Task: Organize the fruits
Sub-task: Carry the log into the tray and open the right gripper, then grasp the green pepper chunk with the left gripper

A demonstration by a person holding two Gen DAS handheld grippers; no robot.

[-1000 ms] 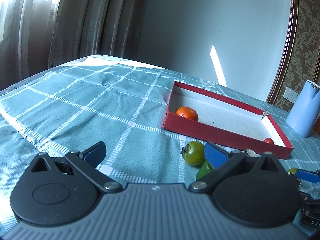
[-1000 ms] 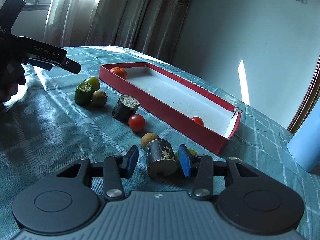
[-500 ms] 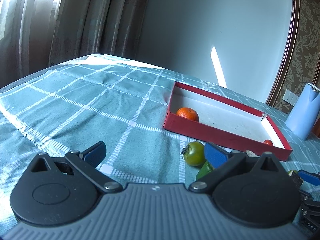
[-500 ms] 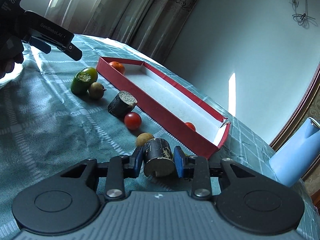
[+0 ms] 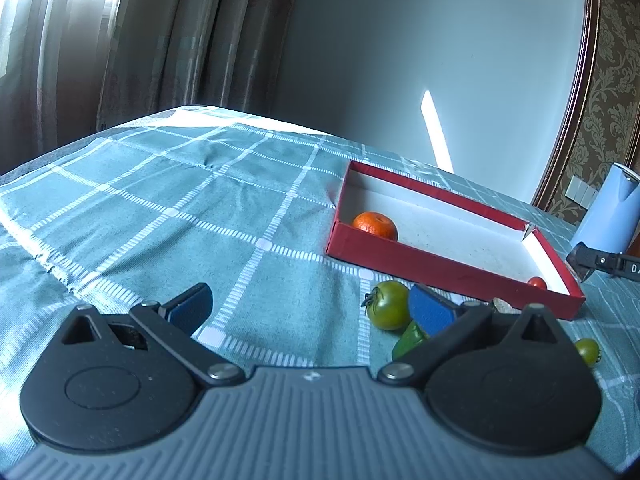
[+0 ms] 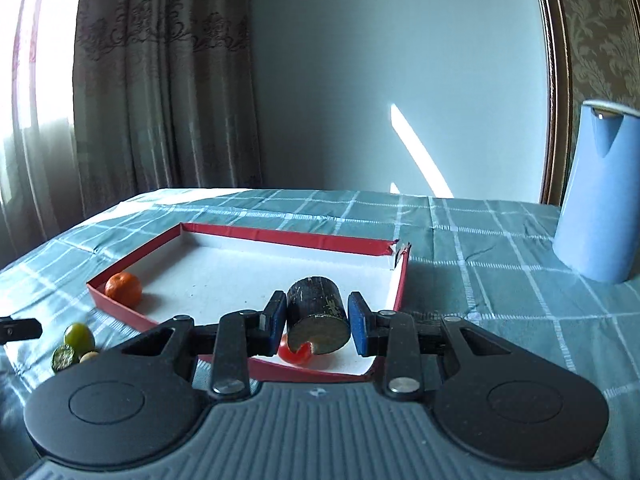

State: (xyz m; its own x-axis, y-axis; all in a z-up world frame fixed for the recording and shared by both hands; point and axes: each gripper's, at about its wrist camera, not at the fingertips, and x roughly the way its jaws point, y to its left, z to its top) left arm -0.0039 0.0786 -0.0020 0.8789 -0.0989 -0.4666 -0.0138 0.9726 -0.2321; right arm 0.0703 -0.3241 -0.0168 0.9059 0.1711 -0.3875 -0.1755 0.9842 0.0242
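Note:
My right gripper [image 6: 317, 322] is shut on a dark cylinder-shaped piece [image 6: 316, 312] and holds it above the near right end of the red tray [image 6: 132, 309]. An orange [image 6: 123, 289] lies at the tray's left end and a small red tomato [image 6: 294, 354] lies under the held piece. My left gripper [image 5: 310, 306] is open and empty above the cloth, left of a green tomato [image 5: 389, 305] and a green pepper [image 5: 408, 338]. The tray [image 5: 420, 264], the orange [image 5: 375, 225] and the red tomato [image 5: 537, 282] also show in the left wrist view.
A blue jug [image 6: 600, 196] stands on the checked tablecloth right of the tray; it also shows in the left wrist view [image 5: 608, 216]. A small green fruit [image 5: 587, 351] lies near the tray's right end. Green fruits [image 6: 78, 336] lie left of the tray. Curtains hang behind.
My right gripper closed on the dark cylinder, lifted it off the cloth and carried it over the tray. The left gripper barely moved.

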